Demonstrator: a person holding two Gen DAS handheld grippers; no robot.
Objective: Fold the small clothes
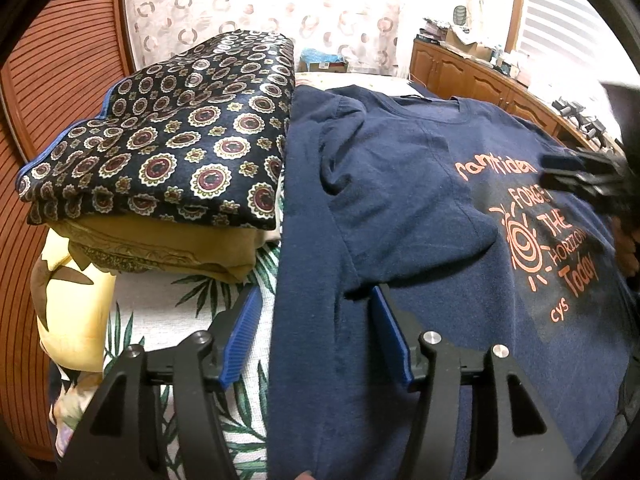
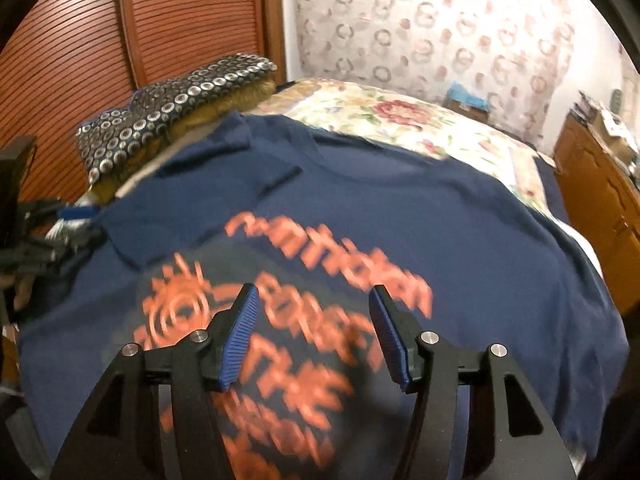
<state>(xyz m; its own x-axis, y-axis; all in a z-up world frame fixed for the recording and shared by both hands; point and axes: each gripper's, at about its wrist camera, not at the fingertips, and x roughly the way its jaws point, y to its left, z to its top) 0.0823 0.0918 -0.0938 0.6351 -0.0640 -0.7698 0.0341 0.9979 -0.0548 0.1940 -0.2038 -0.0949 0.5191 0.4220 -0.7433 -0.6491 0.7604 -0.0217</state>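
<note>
A navy T-shirt with orange print lies spread face up on the bed, its left sleeve folded in over the chest. My left gripper stands open over the shirt's left edge; nothing is between its fingers. In the right wrist view the same T-shirt fills the frame, and my right gripper hangs open just above the orange print, holding nothing. The right gripper also shows as a blurred black shape at the right of the left wrist view. The left gripper shows at the left edge of the right wrist view.
A stack of folded cloths, a dark medallion-patterned cloth on a mustard one, sits left of the shirt on a leaf-print sheet. A floral bedspread lies beyond the collar. Slatted wooden doors stand left, and a wooden cabinet right.
</note>
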